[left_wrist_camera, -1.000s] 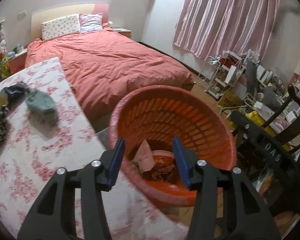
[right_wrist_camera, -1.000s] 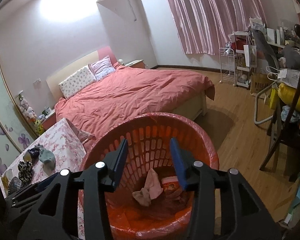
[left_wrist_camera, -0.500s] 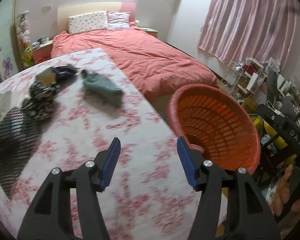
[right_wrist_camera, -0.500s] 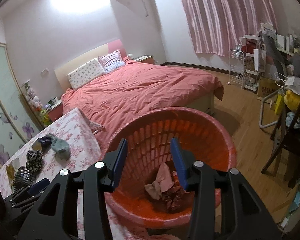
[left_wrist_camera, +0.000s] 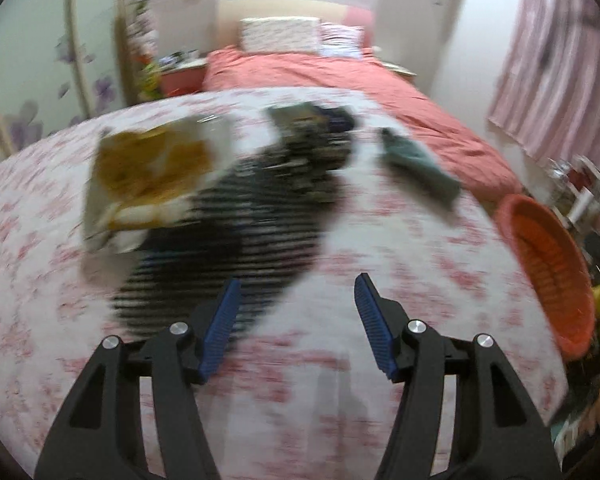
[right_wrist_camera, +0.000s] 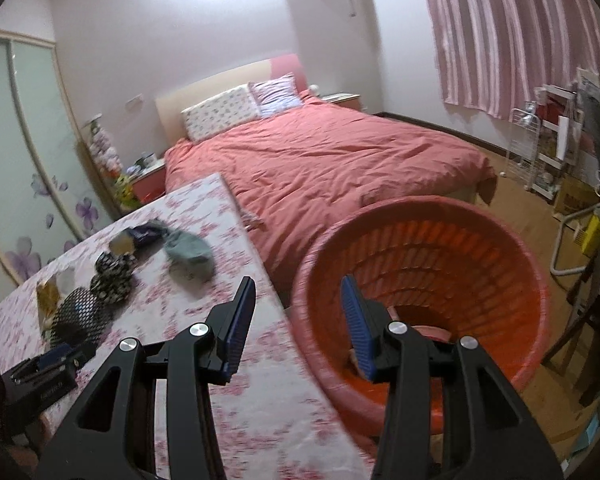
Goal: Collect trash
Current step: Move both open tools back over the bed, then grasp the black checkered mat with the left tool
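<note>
My left gripper (left_wrist_camera: 296,304) is open and empty above the floral-clothed table (left_wrist_camera: 380,264), just short of a black-and-white patterned wrapper (left_wrist_camera: 236,240). A yellow-and-silver packet (left_wrist_camera: 148,176), a dark crumpled packet (left_wrist_camera: 312,148) and a grey-green wad (left_wrist_camera: 420,168) lie beyond it. The view is blurred. My right gripper (right_wrist_camera: 298,316) is open and empty over the table edge beside the orange basket (right_wrist_camera: 512,280), which holds some trash at its bottom. The same litter shows on the table in the right wrist view: the patterned wrapper (right_wrist_camera: 78,312) and the grey-green wad (right_wrist_camera: 190,252).
The basket stands off the table's right edge (left_wrist_camera: 556,276). A bed with a red cover (right_wrist_camera: 340,160) lies behind the table. A pink curtain (right_wrist_camera: 512,32), a wire rack (right_wrist_camera: 540,152) and cluttered furniture stand at the right. The left gripper's body (right_wrist_camera: 40,376) shows at the lower left.
My left gripper has swung left from over the basket to over the table's litter. My right gripper has shifted left, from above the basket's middle to its left rim.
</note>
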`<state>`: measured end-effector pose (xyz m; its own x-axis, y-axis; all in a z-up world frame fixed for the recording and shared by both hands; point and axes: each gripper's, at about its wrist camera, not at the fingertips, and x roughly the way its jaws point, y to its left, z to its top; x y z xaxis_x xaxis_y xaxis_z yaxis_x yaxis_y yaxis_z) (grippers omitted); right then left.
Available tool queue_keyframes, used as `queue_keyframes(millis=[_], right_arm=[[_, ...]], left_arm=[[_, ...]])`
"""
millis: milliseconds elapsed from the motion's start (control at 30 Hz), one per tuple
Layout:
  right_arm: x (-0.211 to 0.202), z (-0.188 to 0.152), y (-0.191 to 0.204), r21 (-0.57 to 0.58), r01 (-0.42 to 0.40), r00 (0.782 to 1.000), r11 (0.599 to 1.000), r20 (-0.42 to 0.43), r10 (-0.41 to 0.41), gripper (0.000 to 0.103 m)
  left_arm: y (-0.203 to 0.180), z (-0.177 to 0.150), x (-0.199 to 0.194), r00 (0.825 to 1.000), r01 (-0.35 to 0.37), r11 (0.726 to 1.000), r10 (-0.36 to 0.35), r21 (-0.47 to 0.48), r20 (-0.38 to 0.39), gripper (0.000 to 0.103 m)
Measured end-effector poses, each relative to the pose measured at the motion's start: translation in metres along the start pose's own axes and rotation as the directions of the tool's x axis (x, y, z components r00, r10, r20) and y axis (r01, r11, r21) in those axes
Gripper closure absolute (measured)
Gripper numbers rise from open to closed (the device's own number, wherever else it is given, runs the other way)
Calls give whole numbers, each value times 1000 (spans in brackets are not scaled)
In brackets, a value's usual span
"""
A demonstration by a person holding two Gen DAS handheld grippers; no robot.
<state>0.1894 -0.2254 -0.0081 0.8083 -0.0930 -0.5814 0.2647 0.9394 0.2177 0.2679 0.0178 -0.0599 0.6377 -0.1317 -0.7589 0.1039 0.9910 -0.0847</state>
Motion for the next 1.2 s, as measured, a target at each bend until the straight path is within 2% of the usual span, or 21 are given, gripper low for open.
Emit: queue_keyframes(millis=[167, 367, 433, 533, 567, 667, 767, 867, 933, 967, 1000, 1067, 1200], right_arm=[[7, -4, 22, -38, -27, 999, 999, -25, 26, 58], [14, -6, 39, -70, -52, 998, 996, -45, 48, 58], [16, -7, 44, -74, -58, 997, 996, -51, 55, 58], [21, -8, 53, -79, -72, 996, 994, -62, 67, 58], [23, -8, 56, -81, -78, 995, 994, -67, 73, 58], [26, -10, 64, -95, -88, 994, 992, -76, 81, 58], [29, -10, 70, -100, -95, 993, 990, -85, 86, 58], [28, -9, 73, -96, -111, 990, 989, -92, 103, 58], [27, -10, 78, -106, -115, 990, 988, -93, 106, 58], [28, -10, 81, -110, -119, 990, 987, -94, 108, 58], [28, -11, 82, -112, -124, 989, 986, -97, 113, 58], [27, -12, 86, -116, -130, 988, 985, -101, 119, 58], [26, -12, 87, -125, -134, 987, 983, -104, 121, 58]], left_arm=[[20, 1, 15, 997, -62, 998, 62, -11, -38, 44], [25, 5, 18, 998, -52, 999, 51, -15, -31, 44], [21, 2, 19, 998, -57, 998, 57, -4, -29, 47], [25, 2, 18, 997, -72, 997, 72, -14, -22, 70], [29, 2, 17, 997, -75, 997, 75, -22, -19, 83], [36, -1, 13, 999, -44, 999, 43, -27, -14, 94], [38, -5, 8, 1000, -28, 1000, 28, -13, -5, 95], [42, -8, 0, 1000, -6, 1000, 6, -14, 15, 95], [44, -8, -1, 1000, 8, 1000, -7, -25, 11, 91], [46, -7, -1, 1000, 13, 999, -12, -42, 10, 82], [46, -5, 0, 1000, 15, 999, -15, -49, 5, 64], [44, -2, -1, 1000, 10, 998, -9, -63, 13, 49], [34, 2, 12, 999, -37, 999, 36, -19, -19, 49]])
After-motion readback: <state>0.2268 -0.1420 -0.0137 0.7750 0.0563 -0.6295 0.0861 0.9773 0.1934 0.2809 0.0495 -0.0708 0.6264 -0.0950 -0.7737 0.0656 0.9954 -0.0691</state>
